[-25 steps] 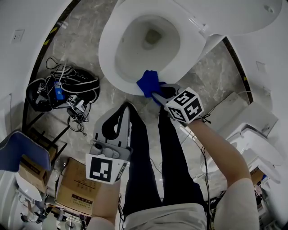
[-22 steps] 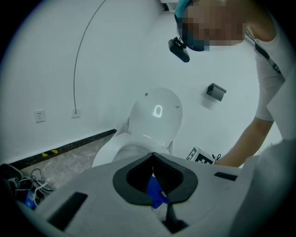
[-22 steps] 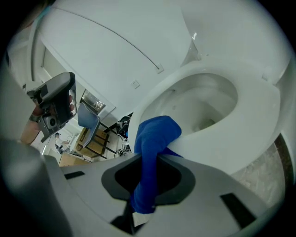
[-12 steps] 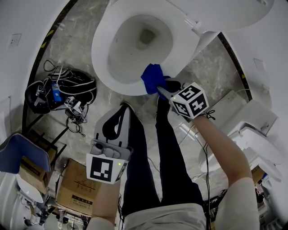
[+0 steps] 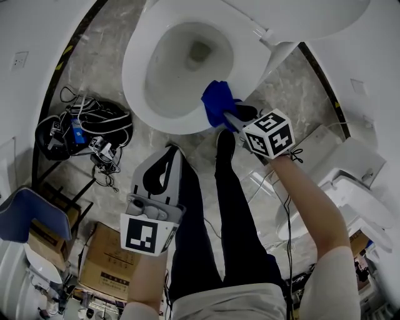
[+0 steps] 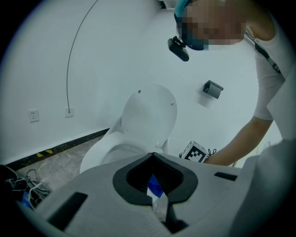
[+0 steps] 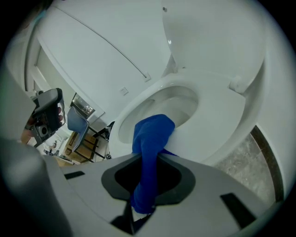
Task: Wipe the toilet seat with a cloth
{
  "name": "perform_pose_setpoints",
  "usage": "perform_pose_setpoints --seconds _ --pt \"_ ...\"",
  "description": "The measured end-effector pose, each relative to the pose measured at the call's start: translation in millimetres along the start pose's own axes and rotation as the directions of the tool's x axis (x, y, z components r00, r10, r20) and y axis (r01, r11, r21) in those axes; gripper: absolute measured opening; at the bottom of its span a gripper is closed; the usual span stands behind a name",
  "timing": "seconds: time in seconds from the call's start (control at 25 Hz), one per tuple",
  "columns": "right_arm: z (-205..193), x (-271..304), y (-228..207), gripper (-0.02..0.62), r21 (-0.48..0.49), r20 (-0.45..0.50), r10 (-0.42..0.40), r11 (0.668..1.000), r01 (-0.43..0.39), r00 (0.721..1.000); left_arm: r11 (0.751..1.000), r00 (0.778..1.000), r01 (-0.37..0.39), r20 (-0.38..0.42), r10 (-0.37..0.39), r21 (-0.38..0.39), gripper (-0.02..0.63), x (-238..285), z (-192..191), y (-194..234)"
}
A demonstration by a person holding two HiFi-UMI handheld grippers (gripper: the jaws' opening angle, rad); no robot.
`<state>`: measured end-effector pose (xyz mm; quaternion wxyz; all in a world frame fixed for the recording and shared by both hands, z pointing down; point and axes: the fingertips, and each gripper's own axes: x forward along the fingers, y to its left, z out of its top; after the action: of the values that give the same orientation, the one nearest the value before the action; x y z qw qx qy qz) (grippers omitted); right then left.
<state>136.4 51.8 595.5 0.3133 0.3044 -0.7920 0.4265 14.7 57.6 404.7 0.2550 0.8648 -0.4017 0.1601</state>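
Blue soft cloth (image 5: 219, 103) is pinched firmly between the jaws of my right gripper (image 5: 230, 120). It hangs out in front of them as a bunched, folded lump. In the head view it lies just up and to the left of that gripper and presses on the lower right part of the toilet seat (image 5: 134, 69). The seat is a smooth, glossy white oval ring, and its long axis goes from the lower left toward the hinge at the upper right, where the lid (image 5: 312, 19) stands open. I judge that the coming stroke must follow this curve, so the cloth has to slide sideways along the ring, not into the bowl. My left gripper (image 5: 174, 150) is well apart, at the lower centre of the frame over the grey stone floor (image 5: 112, 44). Its jaws are pressed together on nothing, so the right one is clearly nearer.
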Motion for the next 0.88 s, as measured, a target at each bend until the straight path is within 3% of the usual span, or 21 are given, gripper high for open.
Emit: perform_pose_setpoints --seconds 0.88 --pt "12.8 -24.6 -55.5 0.055 0.042 0.063 -0.123 0.992 0.120 0.990 1.000 1.000 0.014 -0.012 -0.014 0.007 0.008 9.1 1.8 -8.5"
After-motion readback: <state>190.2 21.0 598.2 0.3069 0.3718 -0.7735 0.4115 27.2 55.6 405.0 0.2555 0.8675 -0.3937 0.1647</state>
